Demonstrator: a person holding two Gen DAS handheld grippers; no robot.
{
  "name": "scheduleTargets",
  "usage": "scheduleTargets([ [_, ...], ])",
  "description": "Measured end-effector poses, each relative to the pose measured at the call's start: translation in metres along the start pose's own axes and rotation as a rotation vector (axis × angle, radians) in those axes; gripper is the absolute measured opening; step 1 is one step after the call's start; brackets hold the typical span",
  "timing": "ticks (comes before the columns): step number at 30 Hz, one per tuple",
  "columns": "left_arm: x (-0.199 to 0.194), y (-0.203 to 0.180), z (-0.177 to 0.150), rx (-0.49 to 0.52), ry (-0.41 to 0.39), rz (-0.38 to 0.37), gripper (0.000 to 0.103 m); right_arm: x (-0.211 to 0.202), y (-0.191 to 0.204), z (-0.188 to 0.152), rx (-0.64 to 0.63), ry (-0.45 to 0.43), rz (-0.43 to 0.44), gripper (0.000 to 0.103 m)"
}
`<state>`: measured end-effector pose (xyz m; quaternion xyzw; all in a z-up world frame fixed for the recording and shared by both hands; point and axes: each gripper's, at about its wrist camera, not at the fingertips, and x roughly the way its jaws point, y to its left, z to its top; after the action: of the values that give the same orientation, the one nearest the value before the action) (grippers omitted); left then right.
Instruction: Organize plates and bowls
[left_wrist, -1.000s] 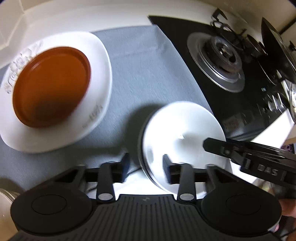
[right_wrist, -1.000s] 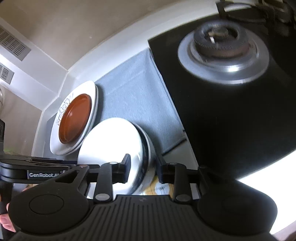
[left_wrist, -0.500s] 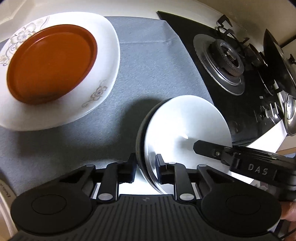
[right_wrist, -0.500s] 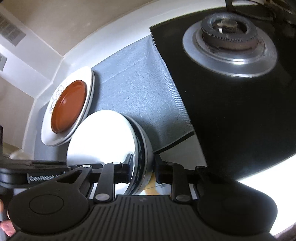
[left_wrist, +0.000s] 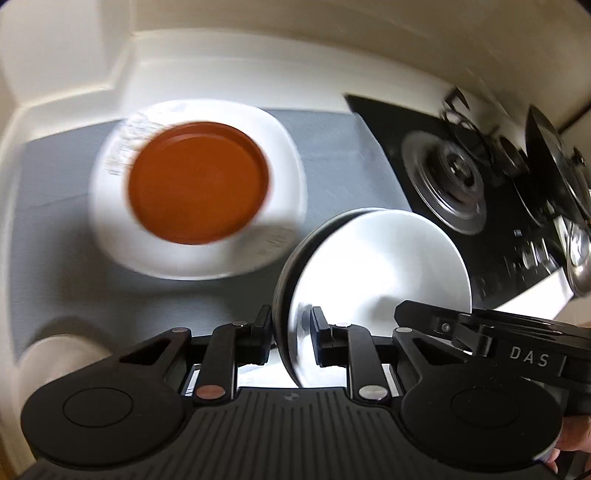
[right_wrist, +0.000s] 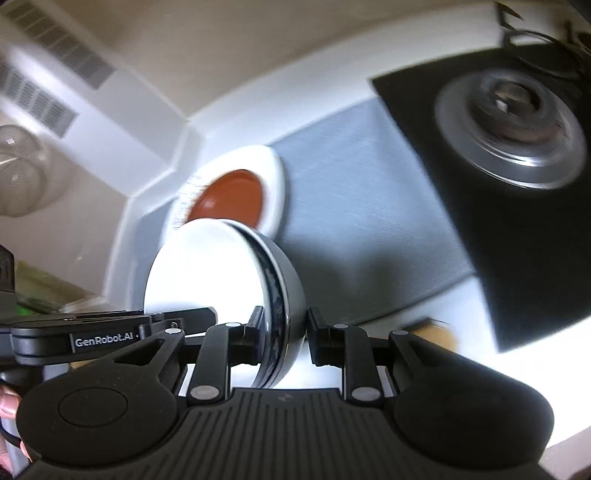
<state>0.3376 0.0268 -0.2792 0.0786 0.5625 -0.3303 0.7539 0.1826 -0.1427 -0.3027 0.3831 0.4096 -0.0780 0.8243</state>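
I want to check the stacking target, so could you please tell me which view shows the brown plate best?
The left wrist view: the brown plate appears whole, on the white plate. In the right wrist view it is foreshortened and its near edge is hidden behind the held bowl.

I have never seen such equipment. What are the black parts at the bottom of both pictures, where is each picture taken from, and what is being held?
There is no robot here. A person holds one hand-held grasping tool in each hand, and each tool has a wide-angle camera looking forward along its two fingers. So the black parts at the bottom are the tools themselves.

In the left tool's picture, the left tool pinches the rim of a bowl, white inside and grey outside. The right tool reaches in from the right side. In the right tool's picture, the right tool pinches the opposite rim of the same bowl. Both tools hold the bowl together, and it looks raised above the surface.

Behind it, on a grey mat, lies a white plate with a brown dish on it. A black gas stove stands to the right.
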Motion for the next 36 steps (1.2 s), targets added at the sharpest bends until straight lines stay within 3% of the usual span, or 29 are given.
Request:
scheduleTargets([
  [5,-0.039,0.041,-0.005,-0.088,-0.024,0.029,0.023,0.010,0.047,0.009,-0.066,0.034,0.055,0.026],
  [12,-0.080,0.099,-0.024,-0.228,-0.069,0.160,0.024,0.049,0.119,0.007,-0.198,0.127,0.123,0.026],
  [17,-0.094,0.142,-0.041,-0.345,-0.057,0.179,0.024,0.079,0.153,0.000,-0.247,0.192,0.156,0.026],
  [29,-0.076,0.180,-0.069,-0.433,0.013,0.189,0.023,0.121,0.173,-0.023,-0.317,0.312,0.130,0.025],
  [36,-0.061,0.182,-0.072,-0.401,0.040,0.225,0.023,0.137,0.179,-0.035,-0.409,0.354,0.078,0.023],
])
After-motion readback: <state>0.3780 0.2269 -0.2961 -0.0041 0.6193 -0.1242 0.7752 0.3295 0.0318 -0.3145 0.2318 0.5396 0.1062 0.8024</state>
